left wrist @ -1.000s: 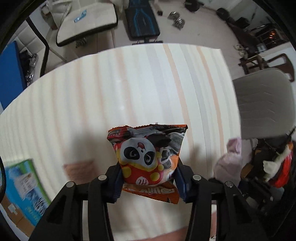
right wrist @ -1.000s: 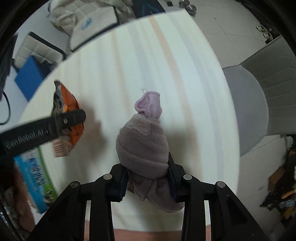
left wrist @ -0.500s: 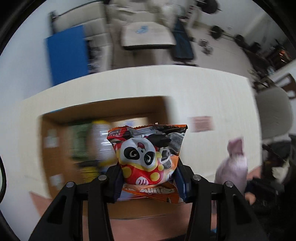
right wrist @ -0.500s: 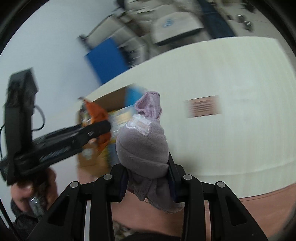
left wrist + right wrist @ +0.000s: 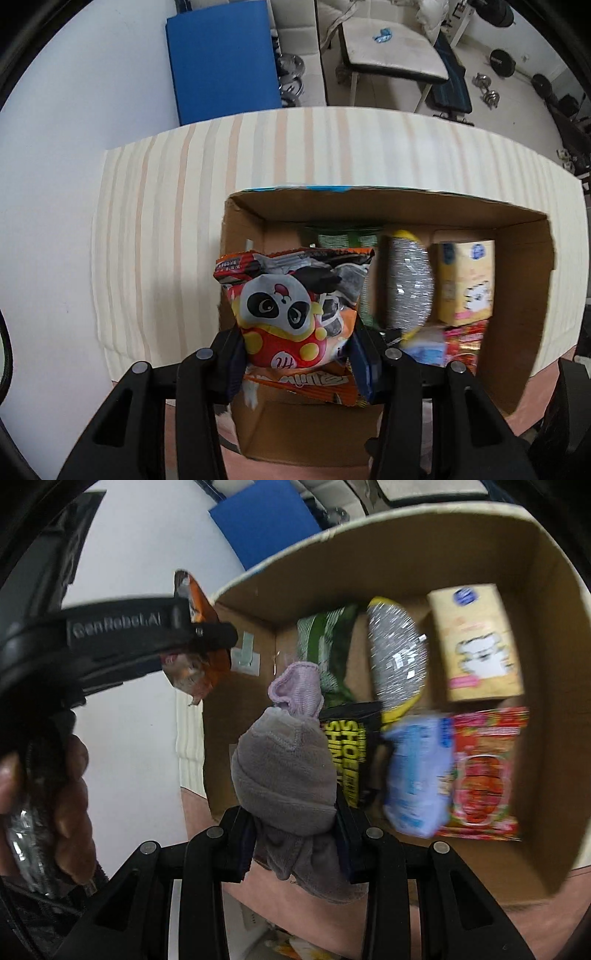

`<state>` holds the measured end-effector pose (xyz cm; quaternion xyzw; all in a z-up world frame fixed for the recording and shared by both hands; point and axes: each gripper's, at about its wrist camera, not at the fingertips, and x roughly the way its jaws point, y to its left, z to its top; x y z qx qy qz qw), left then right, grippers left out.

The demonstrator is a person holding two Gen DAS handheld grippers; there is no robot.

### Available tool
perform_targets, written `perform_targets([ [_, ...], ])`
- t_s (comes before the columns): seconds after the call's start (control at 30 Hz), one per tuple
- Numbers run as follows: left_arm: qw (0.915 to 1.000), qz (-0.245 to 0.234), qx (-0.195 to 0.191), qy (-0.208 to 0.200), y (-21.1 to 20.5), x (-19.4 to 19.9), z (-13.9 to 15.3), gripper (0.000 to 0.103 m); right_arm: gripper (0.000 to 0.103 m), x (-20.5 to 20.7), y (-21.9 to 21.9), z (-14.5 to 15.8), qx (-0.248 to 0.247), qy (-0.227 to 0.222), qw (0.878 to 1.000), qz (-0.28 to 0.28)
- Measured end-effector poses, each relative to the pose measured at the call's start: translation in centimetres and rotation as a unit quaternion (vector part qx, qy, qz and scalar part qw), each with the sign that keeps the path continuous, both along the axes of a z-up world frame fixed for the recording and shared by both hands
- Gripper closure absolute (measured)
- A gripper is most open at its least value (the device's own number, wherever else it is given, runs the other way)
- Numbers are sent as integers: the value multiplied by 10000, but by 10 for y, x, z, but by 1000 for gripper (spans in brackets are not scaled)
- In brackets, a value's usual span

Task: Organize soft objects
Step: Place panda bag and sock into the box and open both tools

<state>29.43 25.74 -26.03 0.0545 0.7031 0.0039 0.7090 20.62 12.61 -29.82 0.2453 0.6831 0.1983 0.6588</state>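
Both loads hang above the cardboard box (image 5: 532,236) — left gripper (image 5: 295,354) fingers clamp the panda snack bag (image 5: 291,306), right gripper (image 5: 295,830) fingers clamp the grey sock bundle (image 5: 284,771). Lower each over the bare left side before releasing — 2 separate drops.

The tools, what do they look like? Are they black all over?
Mostly. Each tool, left and right, is a black plastic frame with cut-out holes, silver screws and dark blue pads on the fingers. The left tool's side reads "GenRobot.AI". A bare hand with a dark sleeve holds it.
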Motion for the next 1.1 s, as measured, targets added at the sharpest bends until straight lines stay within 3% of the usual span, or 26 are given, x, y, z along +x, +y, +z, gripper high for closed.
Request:
perform_targets([
  [0.17,9997,-189,82,164,8,10,-20,58,65,2,26,-12,-44,38,10000,-68],
  [0.23,9985,-289,91,455,9,14,-38,56,65,2,37,-19,-60,51,9999,-109],
  [0.27,9980,-247,104,578,10,16,-44,53,62,3,47,-25,-116,62,9999,-77],
  [0.3,9973,-165,165,696,12,18,-51,45,60,5,56,-34,-160,124,9998,-20],
  [0.4,9965,-94,84,831,14,20,-63,44,38,4,53,-53,-310,311,9989,-172],
  [0.43,9967,-74,85,809,13,20,-62,44,33,5,51,-55,-243,351,9989,-190],
  [0.73,9987,2,-6,512,15,24,-41,44,33,4,30,-63,-338,407,9983,-242],
  [0.8,9991,-30,15,429,17,20,-35,43,32,3,25,-60,-553,363,9975,-235],
  [0.93,9996,60,-136,226,20,8,-18,39,17,5,-2,-45,-1035,197,9942,-234],
  [1.1,9991,196,-361,-73,23,-24,1,39,16,4,-38,-15,-1553,-63,9877,-194],
])
